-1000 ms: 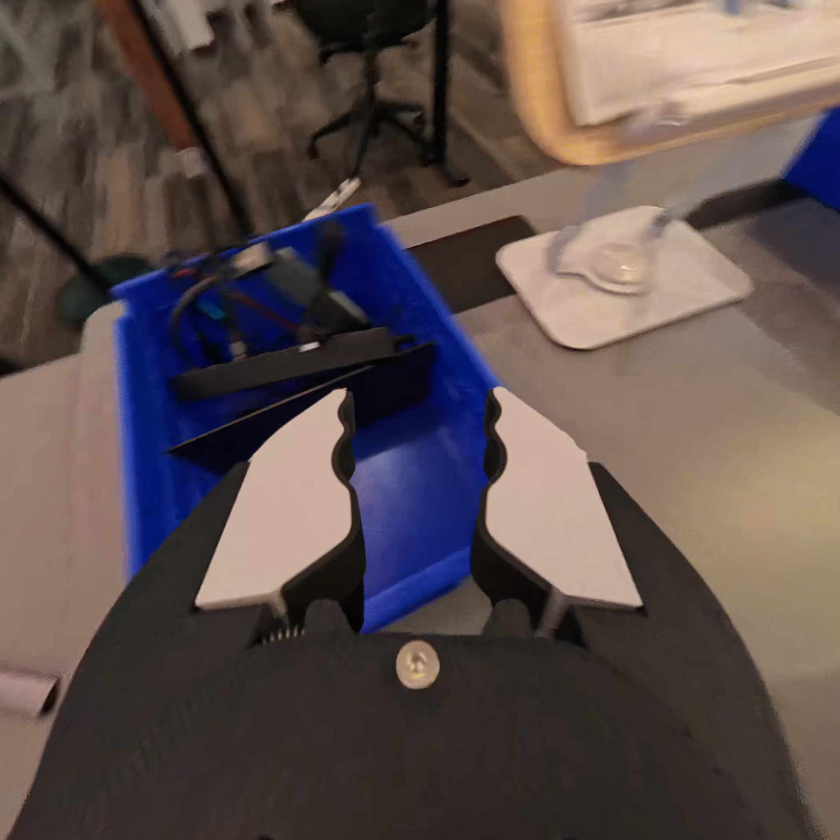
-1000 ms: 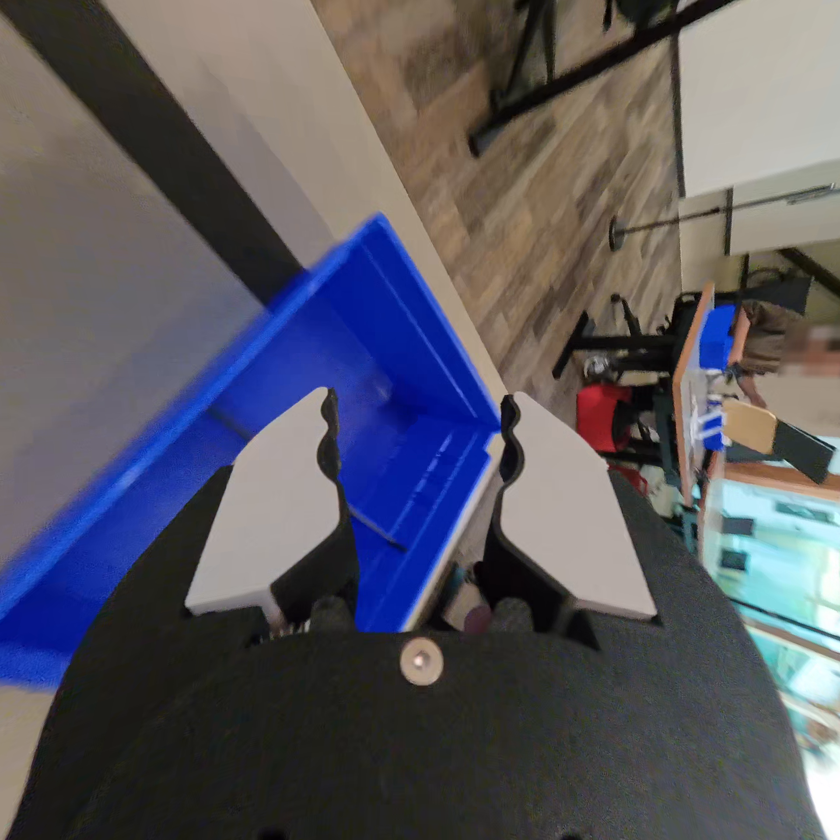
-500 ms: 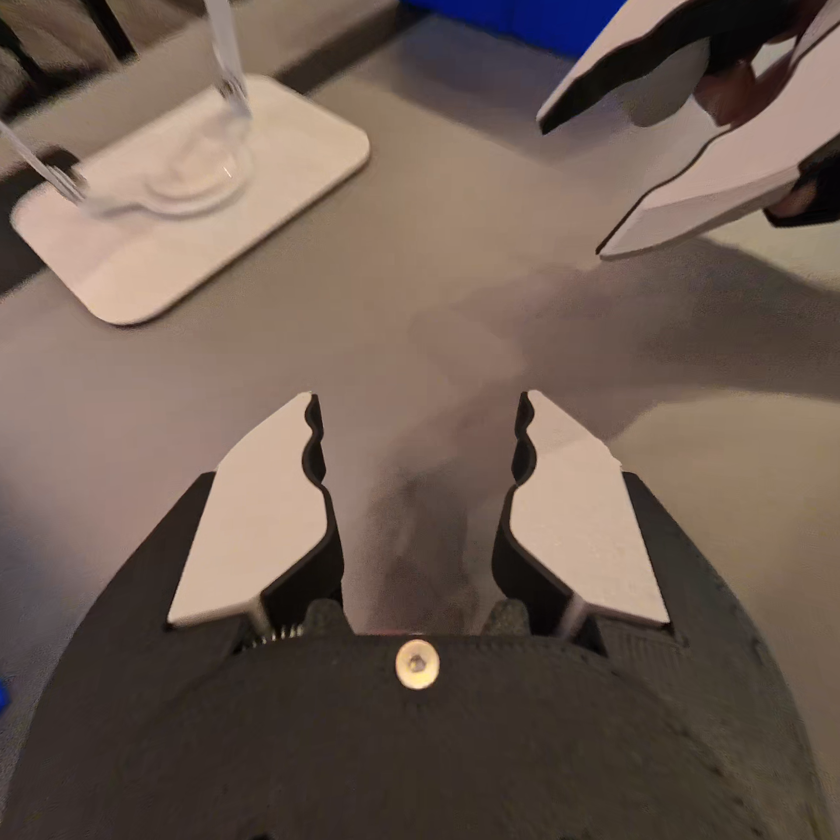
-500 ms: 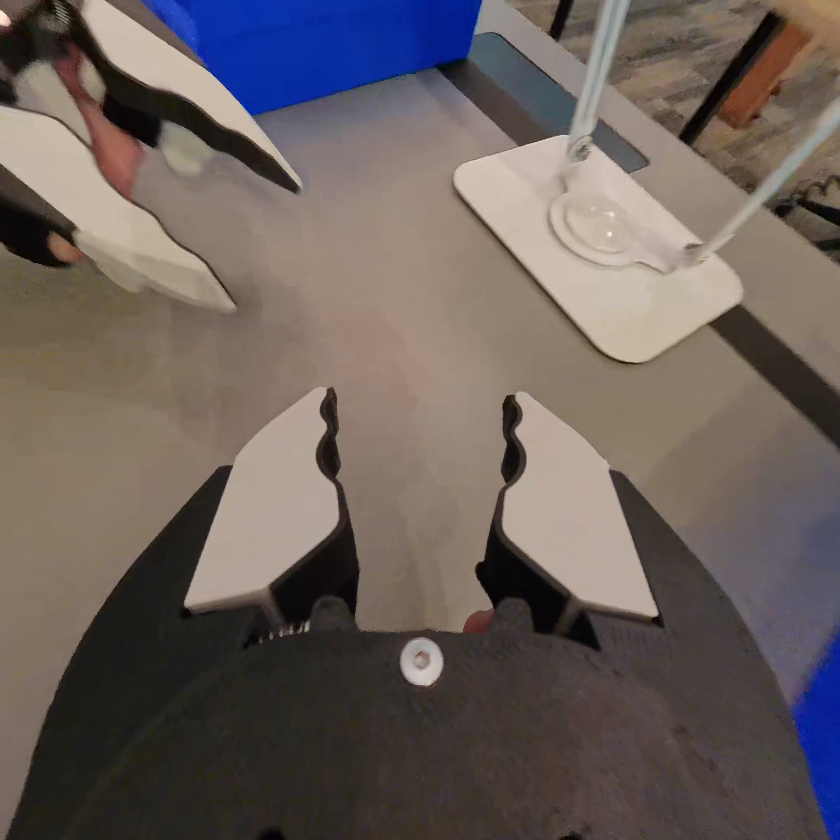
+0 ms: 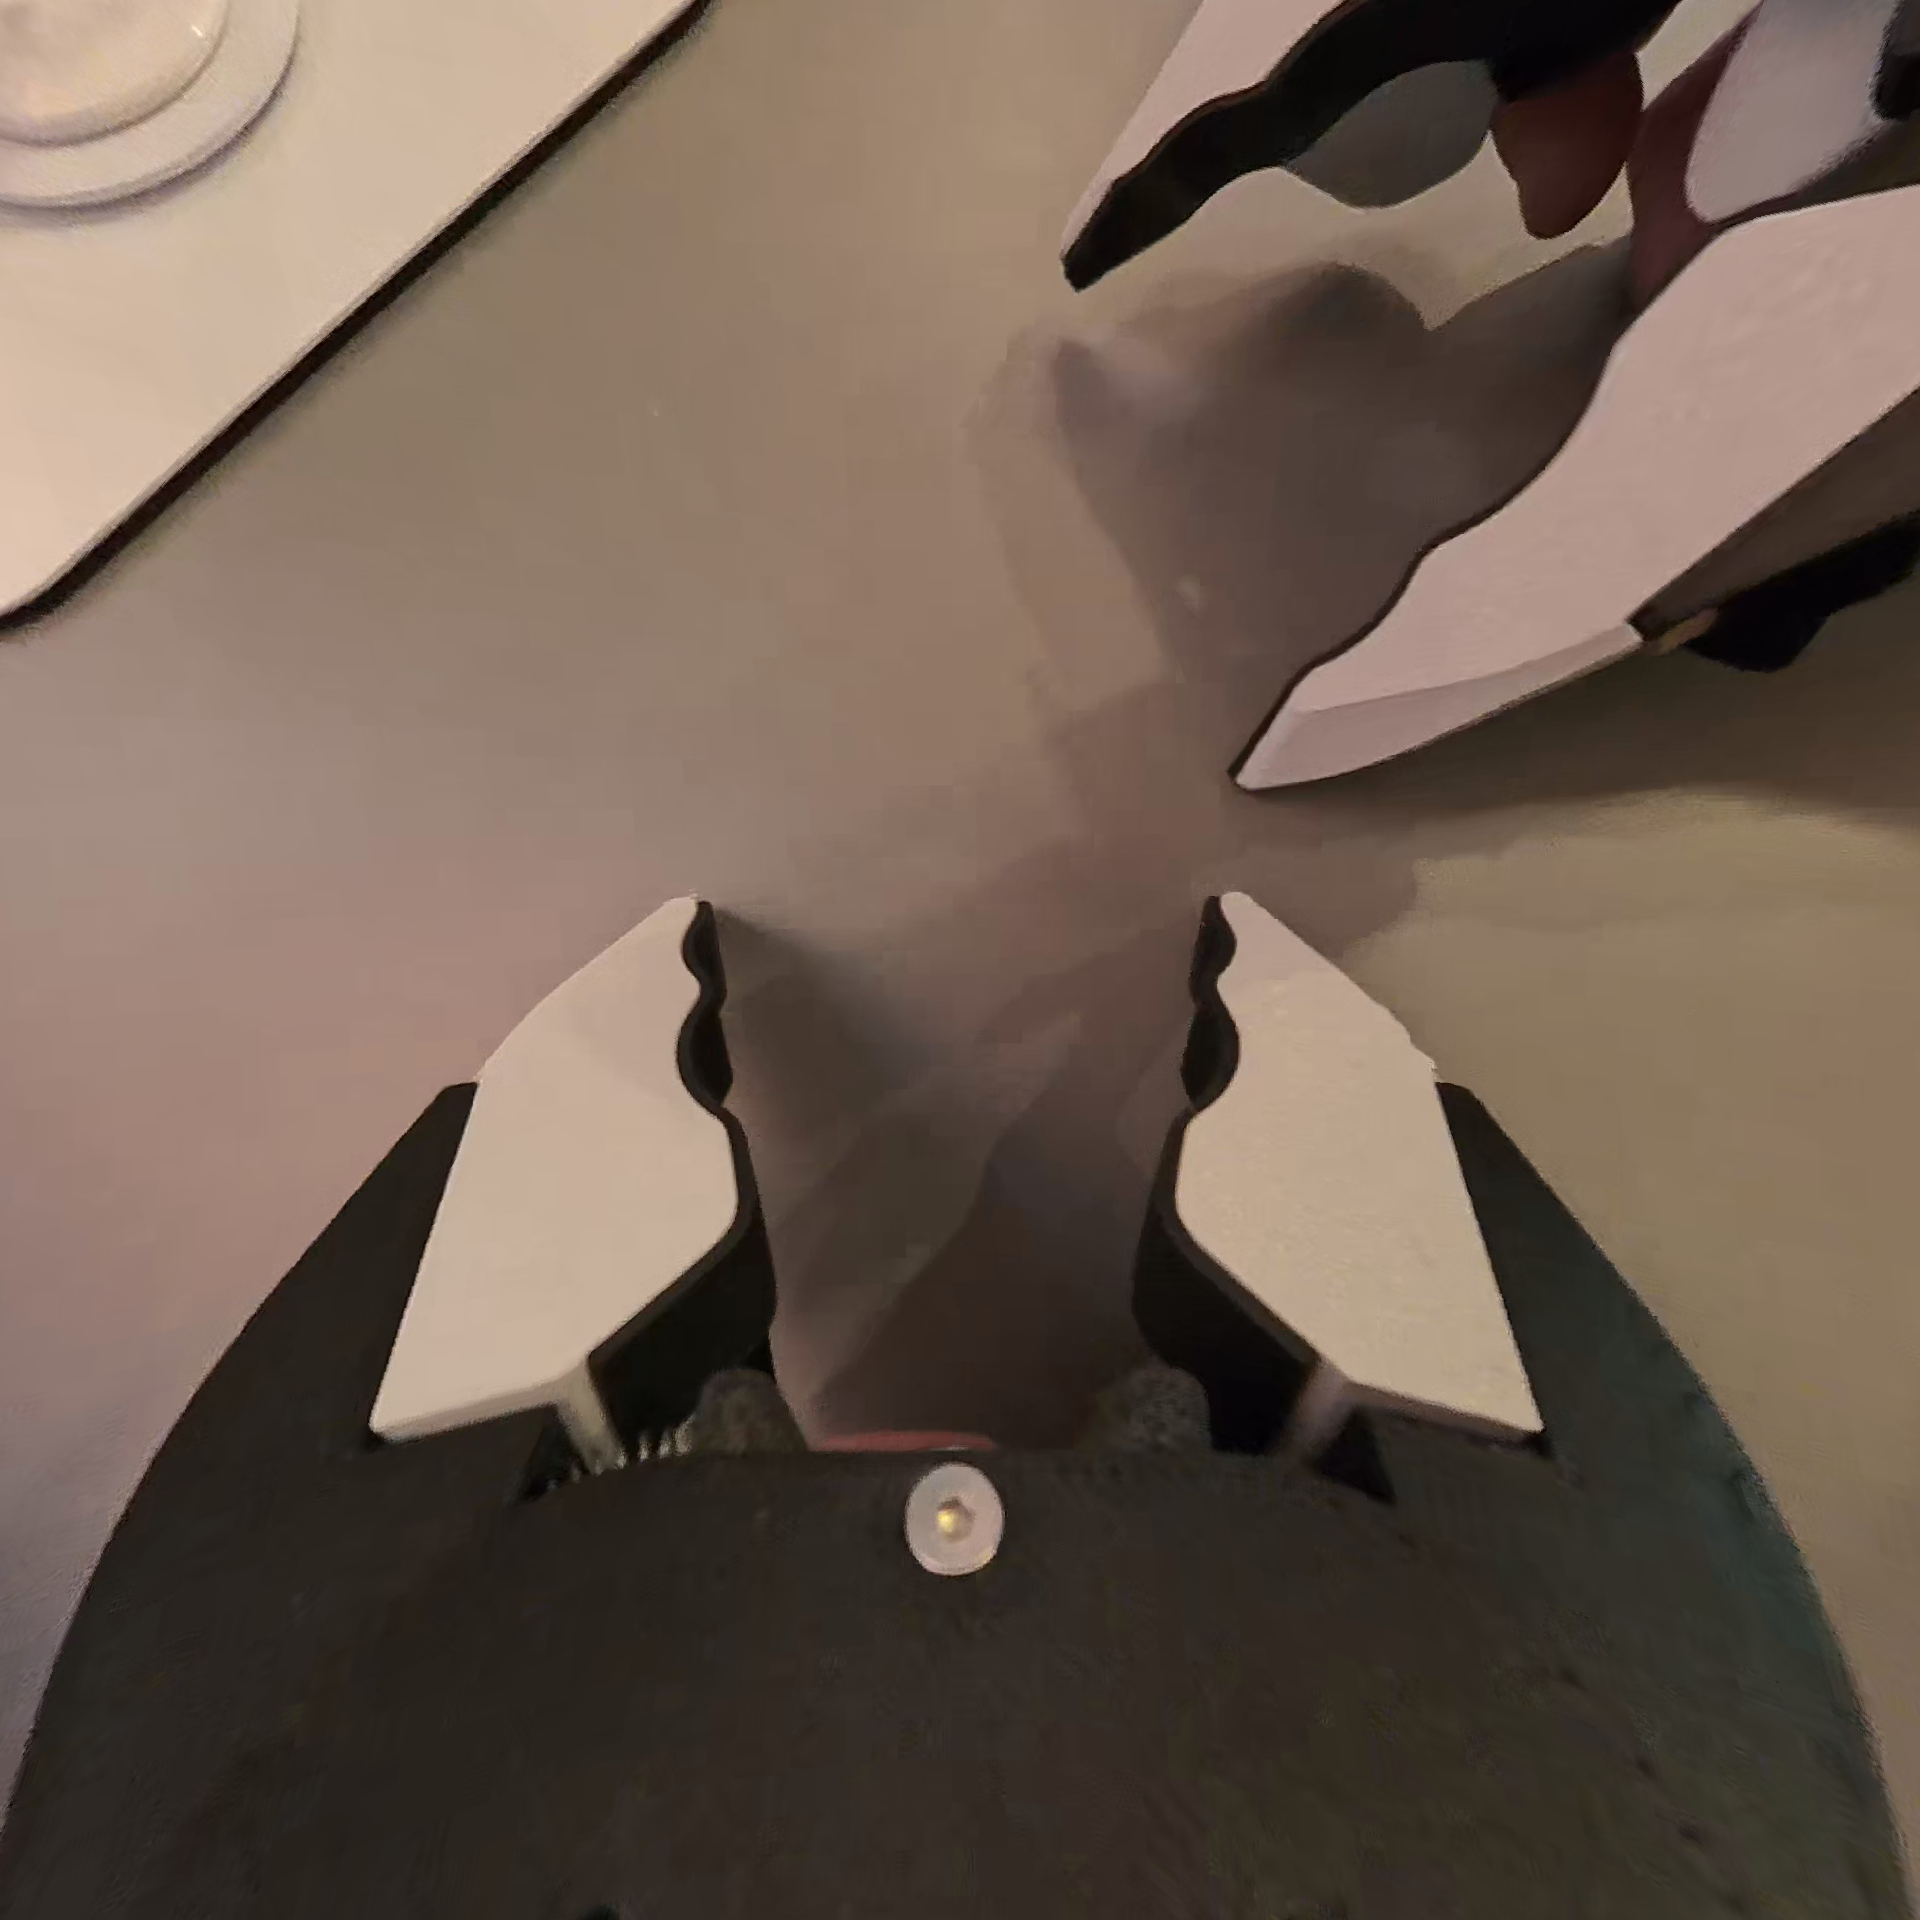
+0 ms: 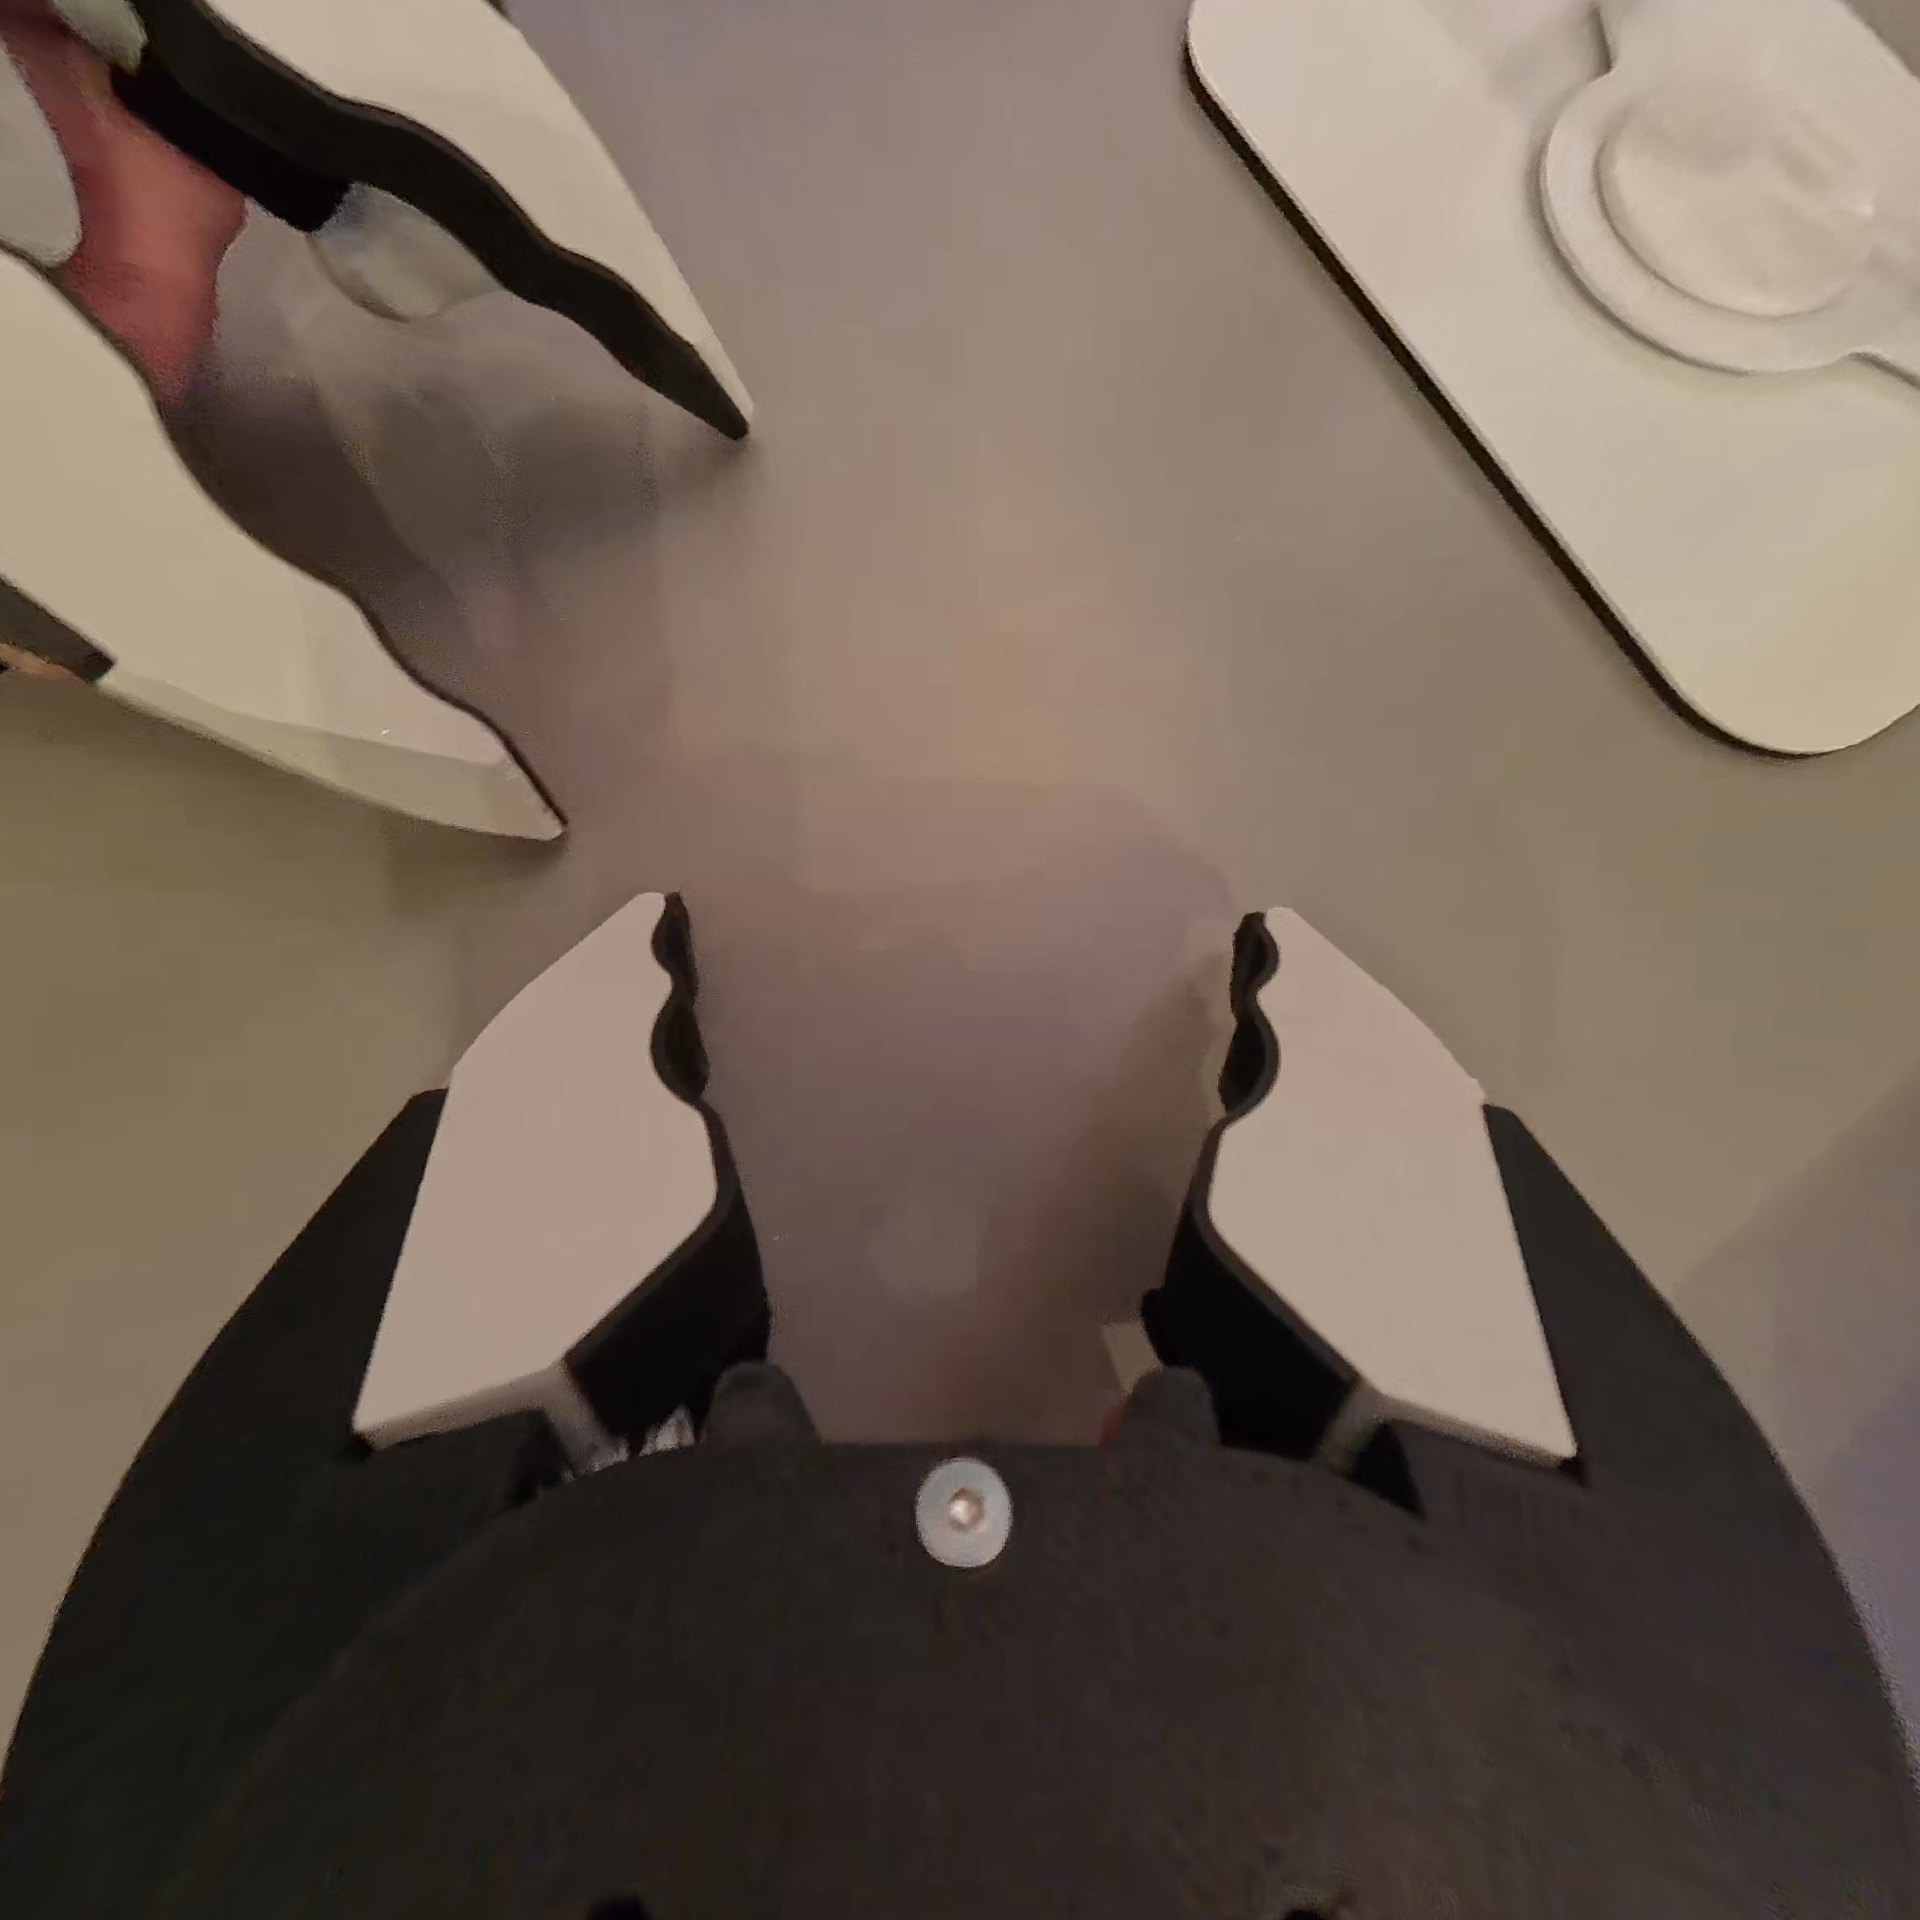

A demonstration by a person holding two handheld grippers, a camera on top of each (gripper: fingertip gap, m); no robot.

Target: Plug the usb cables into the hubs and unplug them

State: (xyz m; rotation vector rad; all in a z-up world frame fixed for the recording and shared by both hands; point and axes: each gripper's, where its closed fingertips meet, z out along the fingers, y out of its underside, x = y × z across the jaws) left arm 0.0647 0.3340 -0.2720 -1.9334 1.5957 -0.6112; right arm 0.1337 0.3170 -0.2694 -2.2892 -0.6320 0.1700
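Both grippers are just hanging over the bare grey bench (image 5: 520,779) here, tips angled in toward each other. The left hand-held gripper (image 5: 956,914) has its fingers spread wide with only bench surface between them, and the right hand-held gripper (image 6: 961,920) is the same, spread wide and holding nothing. Each one shows up in the other's view too, also spread. A white flat stand base (image 6: 1558,416) with a clear round mount sits on the bench off to the side. The usb cables and hubs aren't in either view, so can't tell where they are.
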